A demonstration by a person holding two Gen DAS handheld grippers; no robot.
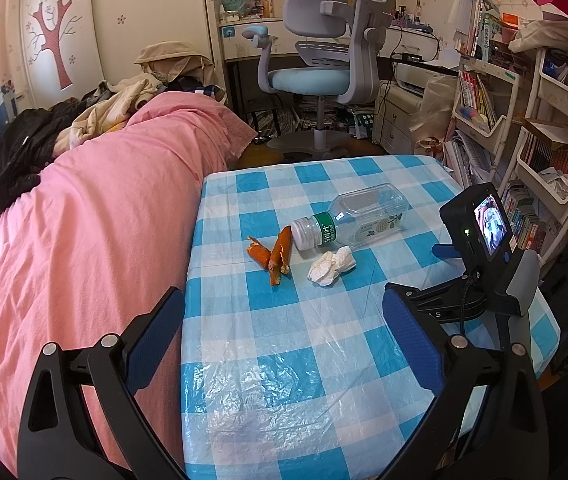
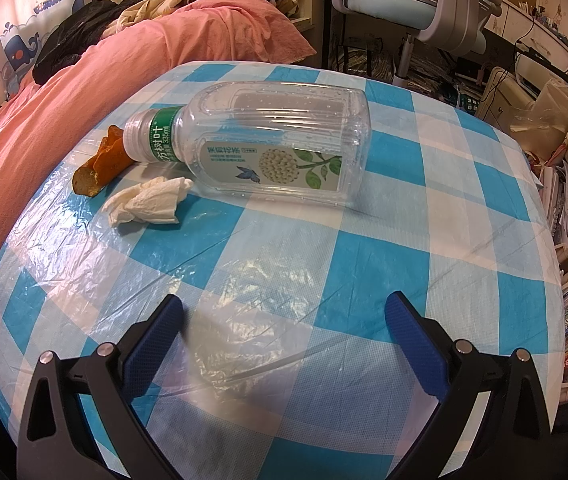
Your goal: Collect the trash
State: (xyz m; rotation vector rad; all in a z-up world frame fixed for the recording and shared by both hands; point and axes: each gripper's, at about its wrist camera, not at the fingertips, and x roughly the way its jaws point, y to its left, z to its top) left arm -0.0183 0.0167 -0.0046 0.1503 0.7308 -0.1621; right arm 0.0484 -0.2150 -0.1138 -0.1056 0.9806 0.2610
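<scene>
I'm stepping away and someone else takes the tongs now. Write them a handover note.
Left tongs: open, empty, at the table's near edge.
Right tongs: open, empty, over the checked tablecloth, aimed at the bottle.
Trash, all on the table: empty plastic bottle lying on its side, capped; crumpled tissue just in front of its neck; orange peel by the cap.
Done: nothing collected yet.
Left: pick up all three. No bin is in view.

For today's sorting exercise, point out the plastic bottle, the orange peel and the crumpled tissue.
plastic bottle (image 2: 280, 140), right wrist view, clear body.
orange peel (image 1: 278, 254), left wrist view, longer strip.
crumpled tissue (image 2: 148, 200), right wrist view, middle fold.
</scene>
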